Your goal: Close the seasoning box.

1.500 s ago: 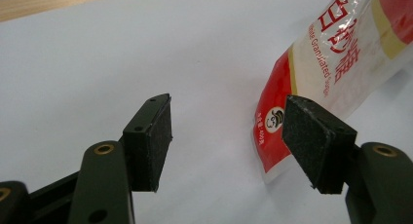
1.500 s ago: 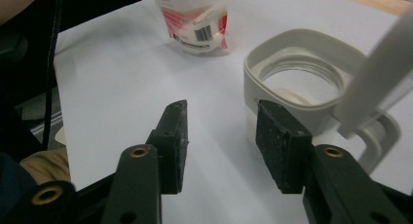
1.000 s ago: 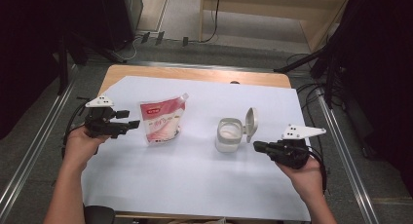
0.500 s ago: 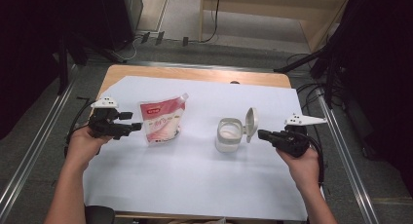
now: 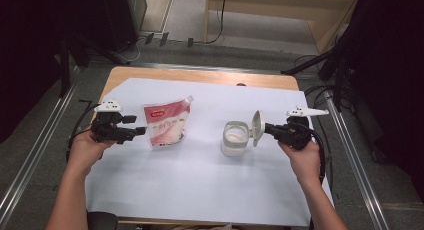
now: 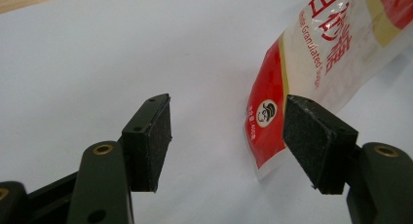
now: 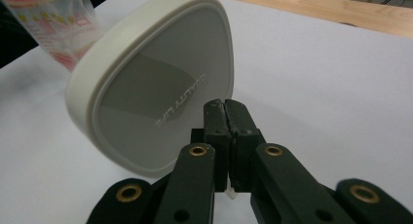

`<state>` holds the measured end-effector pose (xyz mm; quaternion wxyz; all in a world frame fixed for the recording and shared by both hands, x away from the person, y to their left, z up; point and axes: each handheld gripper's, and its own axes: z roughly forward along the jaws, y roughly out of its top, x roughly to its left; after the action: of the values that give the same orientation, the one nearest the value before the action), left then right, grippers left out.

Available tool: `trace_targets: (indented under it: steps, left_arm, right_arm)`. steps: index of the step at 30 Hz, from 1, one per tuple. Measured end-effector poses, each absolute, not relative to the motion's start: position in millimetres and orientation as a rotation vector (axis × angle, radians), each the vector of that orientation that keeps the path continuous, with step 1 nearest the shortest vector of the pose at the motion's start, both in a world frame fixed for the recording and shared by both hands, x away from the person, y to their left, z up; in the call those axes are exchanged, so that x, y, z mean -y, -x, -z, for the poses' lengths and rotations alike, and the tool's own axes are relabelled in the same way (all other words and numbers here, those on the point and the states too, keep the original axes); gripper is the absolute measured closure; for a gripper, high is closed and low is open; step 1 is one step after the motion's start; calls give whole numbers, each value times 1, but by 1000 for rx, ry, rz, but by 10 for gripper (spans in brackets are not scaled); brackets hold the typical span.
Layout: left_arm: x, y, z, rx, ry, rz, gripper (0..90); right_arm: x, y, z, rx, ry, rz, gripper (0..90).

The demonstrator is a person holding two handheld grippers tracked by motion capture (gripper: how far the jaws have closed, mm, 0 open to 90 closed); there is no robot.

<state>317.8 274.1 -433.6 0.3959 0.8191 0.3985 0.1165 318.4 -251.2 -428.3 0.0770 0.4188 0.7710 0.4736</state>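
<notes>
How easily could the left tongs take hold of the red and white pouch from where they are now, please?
Probably easily. The left tongs stand open just beside the pouch, whose lower corner already lies near one pad, with bare white sheet between. The right tongs are shut, far off by the lid.

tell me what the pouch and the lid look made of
Pouch: thin glossy plastic film, going by its printed, partly see-through, crinkled skin. Lid: likely hard moulded plastic, cream, smooth matt, with a thick rounded rim.
</notes>
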Motion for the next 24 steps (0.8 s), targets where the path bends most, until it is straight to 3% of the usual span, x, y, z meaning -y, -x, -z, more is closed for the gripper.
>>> trace_targets:
  steps: [15, 24]
  left_arm:
    - [-274, -318, 435, -1003, -2089, -300, 356]
    - [-276, -317, 436, -1022, -2085, -307, 351]
  right_arm:
    - [238, -314, 418, -2305, -1197, -1434, 889]
    - [225, -307, 409, -2326, -1088, -1446, 837]
